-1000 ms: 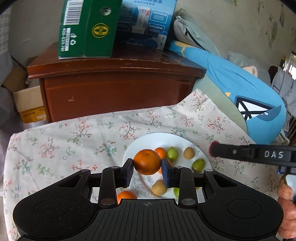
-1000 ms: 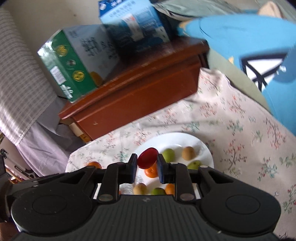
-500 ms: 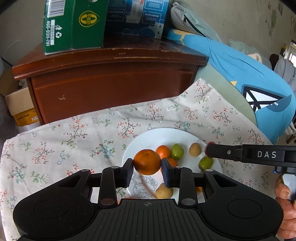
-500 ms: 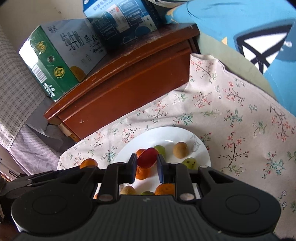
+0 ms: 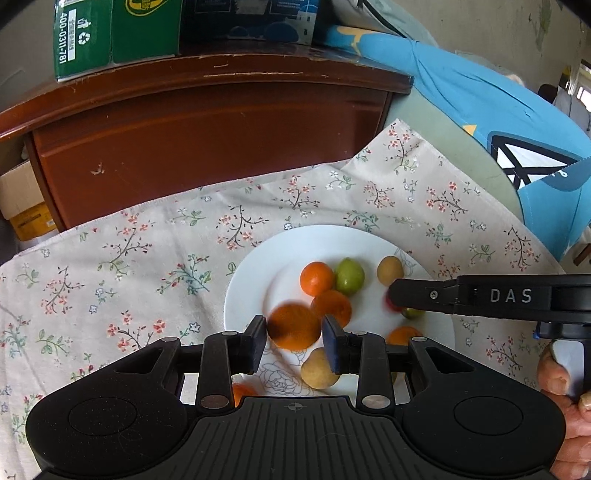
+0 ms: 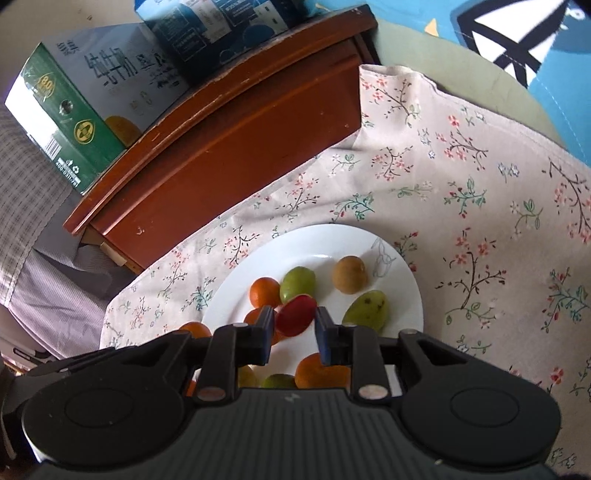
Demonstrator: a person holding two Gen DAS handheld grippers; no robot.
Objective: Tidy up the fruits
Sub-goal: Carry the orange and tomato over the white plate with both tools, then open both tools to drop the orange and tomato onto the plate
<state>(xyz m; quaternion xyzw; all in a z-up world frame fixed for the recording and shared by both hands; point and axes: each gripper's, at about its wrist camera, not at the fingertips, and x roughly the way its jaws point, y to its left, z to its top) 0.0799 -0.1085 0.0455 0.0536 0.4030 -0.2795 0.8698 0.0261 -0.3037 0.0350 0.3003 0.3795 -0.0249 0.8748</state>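
Note:
A white plate (image 5: 258, 266) on the floral cloth holds several small fruits: oranges (image 5: 316, 277), green ones (image 5: 349, 275) and brown ones (image 5: 389, 269). My left gripper (image 5: 293, 328) hangs over the plate's near left edge, its pads on a round orange (image 5: 293, 325) that looks blurred. My right gripper (image 6: 294, 318) holds a small red fruit (image 6: 297, 314) low over the middle of the plate (image 6: 402, 280); its jaws are opening, with the fruit still touching both pads. The left wrist view shows the right gripper (image 5: 391, 295) reaching in from the right.
One more orange (image 6: 195, 328) lies on the cloth (image 5: 110, 266) left of the plate. A brown wooden cabinet (image 5: 207, 140) stands behind the cloth, with a green carton (image 5: 110, 33) and a blue carton on top. Blue fabric (image 5: 498, 103) lies at the right. A person's hand (image 5: 565, 376) holds the right gripper.
Both grippers have come down toward the plate, which now looks larger in both views. The orange between the left pads has turned blurred. The red fruit stays between the right pads.

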